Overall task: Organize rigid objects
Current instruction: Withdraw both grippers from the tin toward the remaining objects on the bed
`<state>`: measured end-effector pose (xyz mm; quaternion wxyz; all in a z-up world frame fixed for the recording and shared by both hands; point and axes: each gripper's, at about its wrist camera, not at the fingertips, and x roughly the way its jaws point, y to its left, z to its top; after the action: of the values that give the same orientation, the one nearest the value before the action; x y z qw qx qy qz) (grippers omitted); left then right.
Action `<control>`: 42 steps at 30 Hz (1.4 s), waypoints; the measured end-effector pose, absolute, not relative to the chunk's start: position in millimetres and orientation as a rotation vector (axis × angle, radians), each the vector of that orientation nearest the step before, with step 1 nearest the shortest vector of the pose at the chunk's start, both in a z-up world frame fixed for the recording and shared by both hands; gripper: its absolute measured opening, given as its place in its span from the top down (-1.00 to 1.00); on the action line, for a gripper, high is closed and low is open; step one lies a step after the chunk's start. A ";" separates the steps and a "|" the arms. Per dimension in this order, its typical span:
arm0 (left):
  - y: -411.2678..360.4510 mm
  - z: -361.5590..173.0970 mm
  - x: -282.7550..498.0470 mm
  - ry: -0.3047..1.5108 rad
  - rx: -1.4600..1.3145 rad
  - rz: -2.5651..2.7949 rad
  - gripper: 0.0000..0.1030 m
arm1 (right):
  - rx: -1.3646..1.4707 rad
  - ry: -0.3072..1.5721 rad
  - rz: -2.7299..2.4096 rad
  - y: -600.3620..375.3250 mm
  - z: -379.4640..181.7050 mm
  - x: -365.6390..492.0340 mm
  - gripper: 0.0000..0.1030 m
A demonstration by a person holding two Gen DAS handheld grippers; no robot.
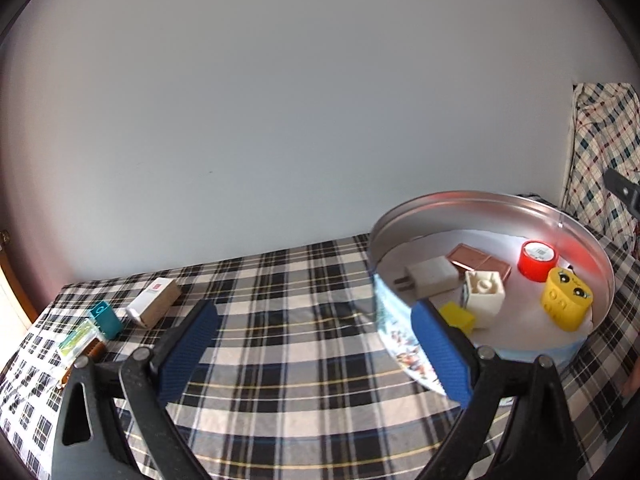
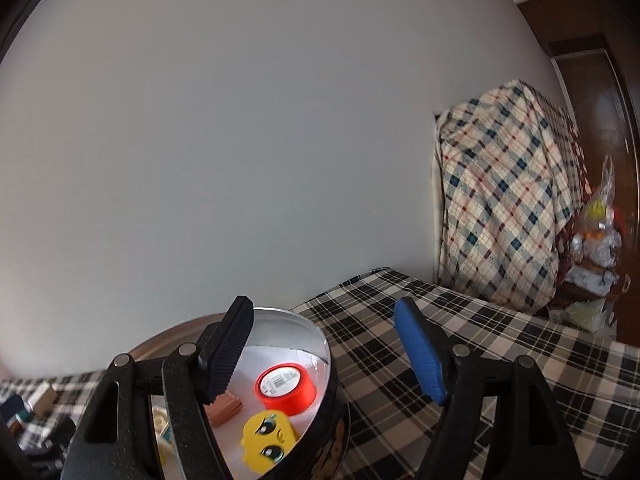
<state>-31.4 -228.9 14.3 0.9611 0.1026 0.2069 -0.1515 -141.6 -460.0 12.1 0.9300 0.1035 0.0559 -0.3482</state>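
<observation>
Both the left gripper (image 1: 316, 344) and right gripper (image 2: 324, 356) are spread, nothing held. Left of the tin (image 1: 472, 204), three boxes (image 1: 154, 300) remain on the bed (image 1: 280, 280). Each should be grasped squarely across its narrow sides.

A plaid-covered bed (image 1: 304, 312) carried everything. A round metal tin (image 1: 496, 208) sat near its right edge; a teal box (image 1: 106, 318), a white-and-tan carton (image 1: 154, 302) and a green packet (image 1: 78, 340) lay by its far left corner

Soft daylight, fisheye-warped, dark-vignetted edges
</observation>
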 end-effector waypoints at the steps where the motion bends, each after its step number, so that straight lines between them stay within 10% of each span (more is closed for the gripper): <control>1: -226.6 14.3 -32.4 0.420 0.211 -0.305 -0.92 | 0.202 0.114 -0.711 -455.1 12.0 -143.5 -0.45; 42: 49.5 -4.4 57.5 0.515 0.207 -0.077 -0.92 | 0.222 0.405 -0.148 -184.4 -27.5 -24.5 -0.46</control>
<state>57.5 49.5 -4.4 0.9610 0.1023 0.2541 -0.0379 -24.5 -184.4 -27.5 0.9708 0.1099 0.2005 -0.0731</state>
